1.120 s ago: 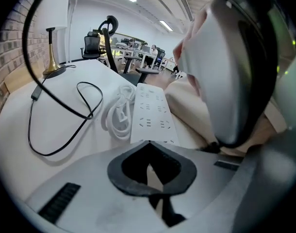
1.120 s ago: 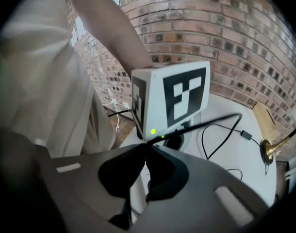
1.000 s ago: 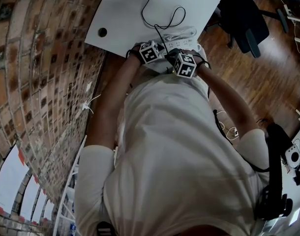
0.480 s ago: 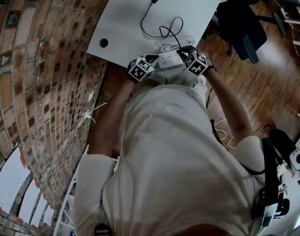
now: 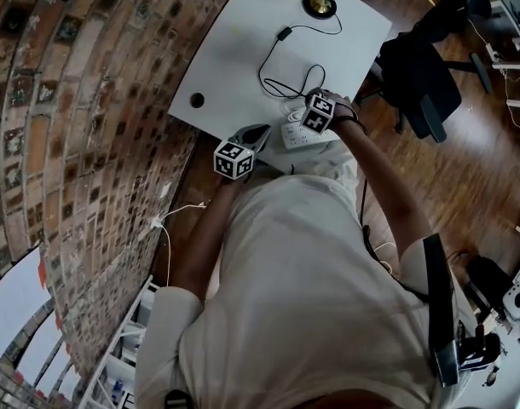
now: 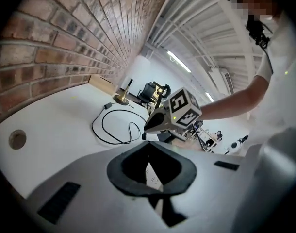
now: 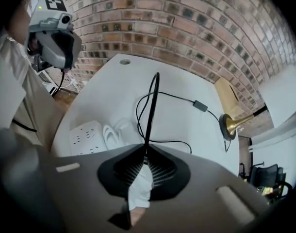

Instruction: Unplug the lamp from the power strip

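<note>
A white power strip (image 5: pixel 296 135) lies at the near edge of the white table (image 5: pixel 234 58); its sockets (image 7: pixel 85 137) look empty. The black lamp cord (image 7: pixel 151 106) rises taut out of my right gripper (image 7: pixel 145 152), whose jaws are opening while their tips still pinch it; the plug is hidden behind them. The cord runs by an inline switch (image 7: pixel 200 106) to the brass lamp base (image 7: pixel 230 125). In the head view my right gripper (image 5: pixel 311 99) hovers just above the strip. My left gripper (image 5: pixel 262 130) hangs left of the strip, shut and holding nothing; the strip shows through its slit (image 6: pixel 150 171).
A coiled white cable (image 7: pixel 116 130) lies beside the strip. The table has a round cable hole (image 5: pixel 197 100) and meets a brick wall (image 5: pixel 81 100) on the left. A dark office chair (image 5: pixel 422 75) stands on the wood floor to the right.
The right gripper has risen from the strip with the cord. The left gripper has pulled back to the left, away from the strip. The head view has shifted, so the lamp base shows.
</note>
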`<state>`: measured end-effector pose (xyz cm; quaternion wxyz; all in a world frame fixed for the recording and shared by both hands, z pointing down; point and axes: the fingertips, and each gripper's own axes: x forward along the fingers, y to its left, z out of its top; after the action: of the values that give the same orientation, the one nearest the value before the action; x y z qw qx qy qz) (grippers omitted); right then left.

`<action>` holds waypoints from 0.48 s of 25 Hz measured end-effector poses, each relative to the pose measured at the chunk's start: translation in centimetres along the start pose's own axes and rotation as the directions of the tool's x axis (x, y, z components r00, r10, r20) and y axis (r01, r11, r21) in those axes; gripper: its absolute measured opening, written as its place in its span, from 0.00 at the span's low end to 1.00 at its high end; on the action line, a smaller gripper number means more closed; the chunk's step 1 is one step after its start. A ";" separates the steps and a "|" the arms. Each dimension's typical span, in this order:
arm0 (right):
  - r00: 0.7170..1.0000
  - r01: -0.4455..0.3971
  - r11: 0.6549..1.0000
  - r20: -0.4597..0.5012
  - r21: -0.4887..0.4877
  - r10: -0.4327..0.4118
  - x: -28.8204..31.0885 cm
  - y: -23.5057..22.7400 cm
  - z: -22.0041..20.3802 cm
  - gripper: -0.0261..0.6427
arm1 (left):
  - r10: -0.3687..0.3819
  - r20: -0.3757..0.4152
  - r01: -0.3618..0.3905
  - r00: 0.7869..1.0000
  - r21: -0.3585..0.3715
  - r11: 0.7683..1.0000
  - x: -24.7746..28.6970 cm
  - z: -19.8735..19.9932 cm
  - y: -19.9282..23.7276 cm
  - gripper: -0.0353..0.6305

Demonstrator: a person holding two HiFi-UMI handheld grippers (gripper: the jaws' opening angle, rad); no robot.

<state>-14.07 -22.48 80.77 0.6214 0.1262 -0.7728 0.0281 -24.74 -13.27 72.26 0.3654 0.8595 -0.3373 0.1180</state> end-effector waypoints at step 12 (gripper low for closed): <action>0.974 -0.008 0.973 0.222 0.229 -0.044 -4.3 -1.6 2.8 0.31 | -0.134 0.294 0.134 0.946 0.023 0.991 -1.7 6.7 -3.3 0.05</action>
<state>-15.55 -23.91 75.80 0.5110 0.2063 -0.8288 0.0965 -24.10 -15.58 64.97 0.3170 0.8890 -0.3286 -0.0361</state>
